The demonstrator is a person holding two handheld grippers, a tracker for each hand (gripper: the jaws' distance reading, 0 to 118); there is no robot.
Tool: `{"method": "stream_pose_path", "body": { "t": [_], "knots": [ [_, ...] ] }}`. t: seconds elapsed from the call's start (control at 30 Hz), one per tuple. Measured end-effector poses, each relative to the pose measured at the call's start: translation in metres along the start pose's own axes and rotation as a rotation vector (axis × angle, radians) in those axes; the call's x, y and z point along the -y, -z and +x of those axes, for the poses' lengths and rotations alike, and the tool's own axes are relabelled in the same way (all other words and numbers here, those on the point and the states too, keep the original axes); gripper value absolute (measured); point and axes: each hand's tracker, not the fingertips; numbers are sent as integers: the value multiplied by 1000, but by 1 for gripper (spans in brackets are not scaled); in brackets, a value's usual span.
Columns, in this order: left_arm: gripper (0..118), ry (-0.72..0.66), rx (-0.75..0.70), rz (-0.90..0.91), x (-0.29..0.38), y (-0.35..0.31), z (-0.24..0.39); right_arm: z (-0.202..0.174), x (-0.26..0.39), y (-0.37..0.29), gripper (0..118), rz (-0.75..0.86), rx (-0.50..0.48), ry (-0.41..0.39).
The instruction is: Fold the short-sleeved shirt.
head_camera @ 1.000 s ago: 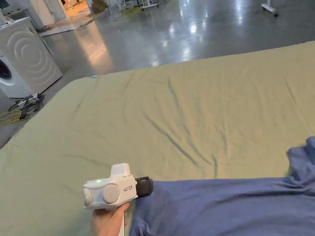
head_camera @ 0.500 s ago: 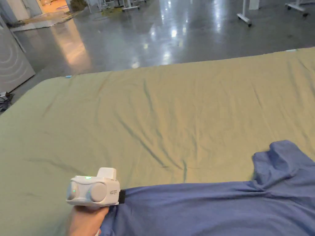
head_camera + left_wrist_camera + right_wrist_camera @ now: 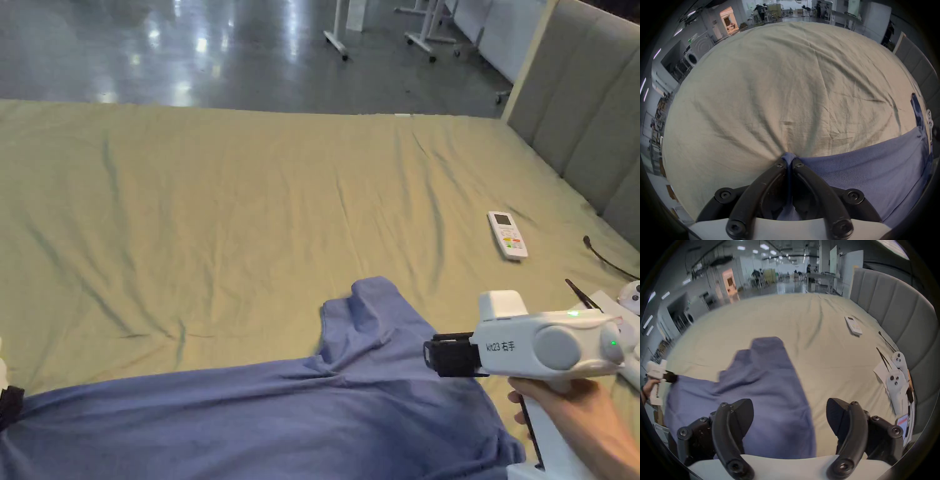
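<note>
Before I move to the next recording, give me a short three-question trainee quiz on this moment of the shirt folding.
1. True or false: the left gripper is shut on the blue short-sleeved cotton shirt.
2. The right gripper is: A) open above the shirt, B) shut on a sleeve, C) holding the white remote control.
3. Fill in: the shirt lies on a pale green ____.

Key: 1 true; 2 A; 3 bedsheet.
</note>
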Motion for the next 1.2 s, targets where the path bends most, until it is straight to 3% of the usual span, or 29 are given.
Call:
{"method": "stream_pose_path", "body": {
  "t": [0.1, 0.13, 0.17, 0.2, 0.27, 0.33, 0.37, 0.47, 0.63, 0.7, 0.77, 0.87, 0.97, 1.1, 1.2],
  "knots": [
    [7, 14, 0, -19, -5, 0, 0, 4, -7, 30, 79, -75, 10, 36],
    [7, 18, 5, -27, -6, 0, 1, 3, -7, 35, 67, -76, 5, 36],
    [7, 23, 7, -31, -6, 0, -1, 1, -6, 37, 37, -85, 1, 38],
    [7, 27, 8, -33, -6, 0, -1, -5, -3, 39, 21, -97, -9, 34],
    [7, 67, -7, -29, -4, -2, 5, -13, 3, 40, 17, -89, -8, 6],
    [7, 88, -21, -17, -1, -1, 7, -13, 3, 38, 3, -76, -11, -5],
    [7, 90, -24, -13, 0, -2, 7, -9, 3, 38, 3, -71, -66, 32],
    [7, 98, 2, 20, 5, -8, -2, 5, 5, 29, 3, -45, -113, 119],
    [6, -100, 176, 285, 49, -64, -39, 19, 22, -42, 3, 123, -184, 136],
    [6, -185, 326, 346, 81, -102, -56, 25, 38, -83, 3, 182, -224, 134],
    [6, -170, 384, 344, 113, -132, -64, 19, 59, -124, 3, 220, -230, 144],
    [6, -60, 303, 358, 167, -165, -69, 20, 102, -169, 3, 250, -225, 157],
    [6, -102, 333, 343, 215, -178, -81, 20, 152, -196, 3, 243, -219, 173],
    [6, -175, 365, 297, 249, -154, -73, 6, 208, -187, 3, 178, -170, 198],
    [6, -156, 335, 267, 257, -127, -63, -3, 230, -164, 3, 135, -143, 237]
  ]
}}
